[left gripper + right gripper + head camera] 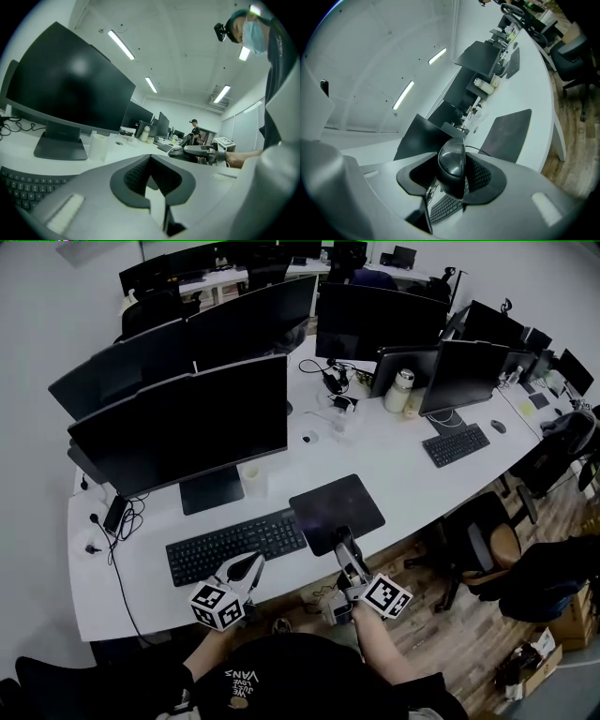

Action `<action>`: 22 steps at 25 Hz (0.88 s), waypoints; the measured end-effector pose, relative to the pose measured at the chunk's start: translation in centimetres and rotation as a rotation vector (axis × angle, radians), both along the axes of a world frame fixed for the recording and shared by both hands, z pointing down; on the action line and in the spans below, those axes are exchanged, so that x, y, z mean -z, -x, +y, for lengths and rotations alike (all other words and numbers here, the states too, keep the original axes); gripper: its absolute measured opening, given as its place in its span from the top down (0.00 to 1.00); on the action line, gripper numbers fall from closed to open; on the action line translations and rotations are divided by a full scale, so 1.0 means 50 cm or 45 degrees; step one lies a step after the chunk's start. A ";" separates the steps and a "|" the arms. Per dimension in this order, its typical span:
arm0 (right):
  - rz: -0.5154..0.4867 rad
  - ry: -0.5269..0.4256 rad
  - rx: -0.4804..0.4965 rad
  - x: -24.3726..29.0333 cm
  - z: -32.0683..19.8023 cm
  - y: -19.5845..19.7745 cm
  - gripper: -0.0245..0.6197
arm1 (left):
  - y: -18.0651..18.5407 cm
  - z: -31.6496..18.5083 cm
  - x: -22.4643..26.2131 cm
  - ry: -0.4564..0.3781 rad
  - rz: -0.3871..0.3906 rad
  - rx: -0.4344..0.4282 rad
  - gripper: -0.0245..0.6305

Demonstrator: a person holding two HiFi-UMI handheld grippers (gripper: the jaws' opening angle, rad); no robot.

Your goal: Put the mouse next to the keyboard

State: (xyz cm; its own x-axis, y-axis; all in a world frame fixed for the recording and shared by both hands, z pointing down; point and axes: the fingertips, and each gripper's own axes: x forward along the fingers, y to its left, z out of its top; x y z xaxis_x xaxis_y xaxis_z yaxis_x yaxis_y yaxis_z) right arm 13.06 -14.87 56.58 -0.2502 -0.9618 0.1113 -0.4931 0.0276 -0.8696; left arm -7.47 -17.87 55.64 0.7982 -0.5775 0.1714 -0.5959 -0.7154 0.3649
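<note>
The mouse point(451, 161) clamped in my right gripper point(453, 177) is glossy black plastic, finely dimpled on its back. My pads point(482, 174) are dark ribbed rubber. The shell round them is matt grey plastic, as on my left gripper point(151, 180). The desk point(412, 488) is smooth white. The mat point(336, 512) looks like matt dark cloth, and the keyboard point(234, 546) is matt black plastic. The floor point(469, 643) on the right is wood planks.
</note>
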 end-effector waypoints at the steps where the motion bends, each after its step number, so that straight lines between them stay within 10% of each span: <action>1: 0.001 0.005 -0.006 -0.001 -0.004 -0.005 0.68 | -0.003 -0.007 -0.004 0.009 -0.002 0.003 0.96; 22: 0.057 0.111 0.340 -0.082 -0.204 -0.163 0.68 | -0.175 -0.089 -0.044 0.058 0.010 0.345 0.96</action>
State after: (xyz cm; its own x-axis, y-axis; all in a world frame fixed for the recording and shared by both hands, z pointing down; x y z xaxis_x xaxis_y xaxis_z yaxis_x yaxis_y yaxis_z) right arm 21.22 -25.07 60.67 -0.4867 -0.8487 0.2071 -0.5164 0.0882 -0.8518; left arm 1.28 -22.34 57.87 0.6168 -0.7622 0.1968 -0.7605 -0.5126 0.3985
